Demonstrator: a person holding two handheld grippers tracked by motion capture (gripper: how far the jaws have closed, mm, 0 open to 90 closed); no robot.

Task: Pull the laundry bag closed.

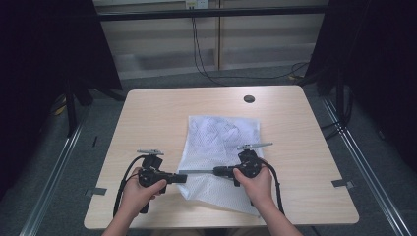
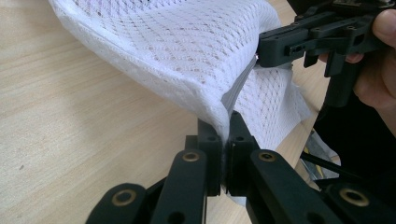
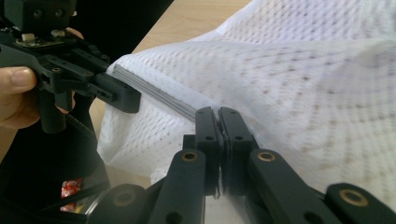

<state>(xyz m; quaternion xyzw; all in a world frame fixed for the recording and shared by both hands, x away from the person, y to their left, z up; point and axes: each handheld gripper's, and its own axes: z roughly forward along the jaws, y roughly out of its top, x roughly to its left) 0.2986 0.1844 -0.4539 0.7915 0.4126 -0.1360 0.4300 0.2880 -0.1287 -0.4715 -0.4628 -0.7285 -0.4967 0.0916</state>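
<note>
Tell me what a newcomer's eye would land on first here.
First, the white mesh bag lying mid-table on the pale wooden table. Next, the left gripper and right gripper, both shut on its grey zipper strip, pulling it taut between them near the table's front edge.

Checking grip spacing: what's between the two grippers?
High view: a taut grey-edged fold of the white mesh bag spans from left gripper to right gripper; both clamp it.
</note>
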